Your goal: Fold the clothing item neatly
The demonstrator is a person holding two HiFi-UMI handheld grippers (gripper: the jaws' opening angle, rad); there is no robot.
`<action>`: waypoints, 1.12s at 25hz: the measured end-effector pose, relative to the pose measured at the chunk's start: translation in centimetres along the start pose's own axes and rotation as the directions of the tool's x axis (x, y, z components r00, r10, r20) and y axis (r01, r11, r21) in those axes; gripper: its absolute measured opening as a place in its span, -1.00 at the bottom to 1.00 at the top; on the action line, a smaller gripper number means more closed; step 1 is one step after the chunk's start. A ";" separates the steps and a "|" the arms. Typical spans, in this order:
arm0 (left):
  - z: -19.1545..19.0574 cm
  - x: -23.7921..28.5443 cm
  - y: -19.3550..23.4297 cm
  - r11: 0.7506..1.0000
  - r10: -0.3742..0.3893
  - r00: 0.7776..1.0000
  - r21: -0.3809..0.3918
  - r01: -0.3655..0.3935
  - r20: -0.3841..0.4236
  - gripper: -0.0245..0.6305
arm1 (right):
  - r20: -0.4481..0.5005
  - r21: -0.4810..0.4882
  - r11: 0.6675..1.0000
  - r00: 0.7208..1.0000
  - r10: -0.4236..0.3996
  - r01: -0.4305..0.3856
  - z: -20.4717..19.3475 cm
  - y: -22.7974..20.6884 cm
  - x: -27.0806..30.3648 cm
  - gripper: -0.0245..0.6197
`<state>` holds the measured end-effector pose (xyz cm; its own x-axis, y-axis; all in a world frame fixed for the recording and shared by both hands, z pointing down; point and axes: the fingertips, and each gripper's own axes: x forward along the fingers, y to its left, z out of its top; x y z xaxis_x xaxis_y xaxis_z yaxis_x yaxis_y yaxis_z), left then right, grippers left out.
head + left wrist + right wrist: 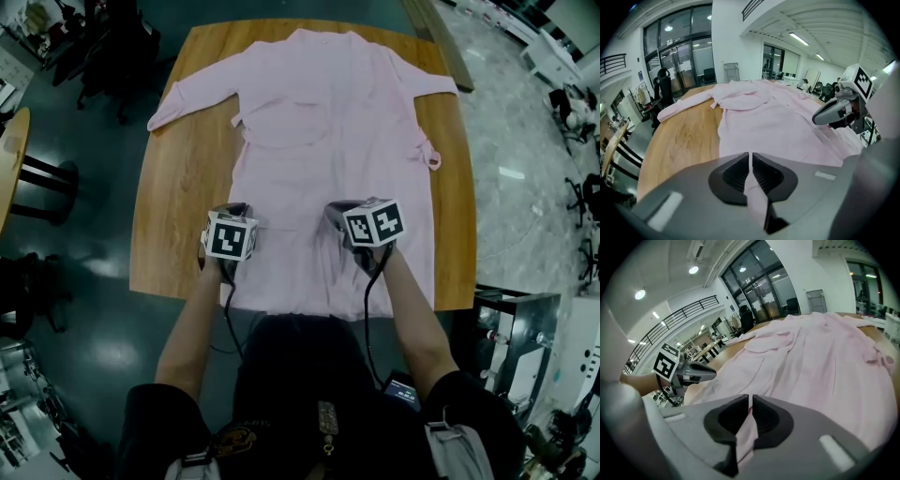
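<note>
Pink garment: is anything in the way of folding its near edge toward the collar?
Nothing visible. Left gripper and right gripper pinch the pink garment's hem; it lies spread on the table, nothing on top.

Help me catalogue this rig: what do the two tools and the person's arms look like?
Both the left tool and right tool have grey bodies with black ribbed pads. Each carries a white cube printed with black square markers, and a black cable trails back. The person wears a dark top.
</note>
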<state>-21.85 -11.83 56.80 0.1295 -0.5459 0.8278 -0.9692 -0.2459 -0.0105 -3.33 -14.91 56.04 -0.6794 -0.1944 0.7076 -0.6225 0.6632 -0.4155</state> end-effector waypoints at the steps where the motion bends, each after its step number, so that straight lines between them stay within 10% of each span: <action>1: -0.1 -0.1 -0.5 1.000 -0.008 1.000 0.014 0.008 0.006 -0.83 | -0.009 -0.001 1.000 1.000 -0.004 0.004 -0.6 0.4 -0.2 -0.84; 18: -5.0 -0.9 -4.0 0.990 -0.119 0.993 0.079 0.118 0.009 -0.83 | -0.120 -0.121 0.976 0.973 -0.195 0.181 -7.2 4.4 1.8 -0.66; 28: -5.1 -0.6 -3.8 0.988 -0.141 0.989 0.067 0.139 0.037 -0.83 | -0.088 -0.120 0.961 0.962 -0.260 0.249 -7.2 4.3 -0.2 -0.87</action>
<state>-19.31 -6.49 59.13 0.2728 -0.5349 0.7996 -0.9257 -0.3722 0.0668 -3.06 -6.80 58.21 -0.4570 -0.2958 0.8389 -0.7207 0.6759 -0.1543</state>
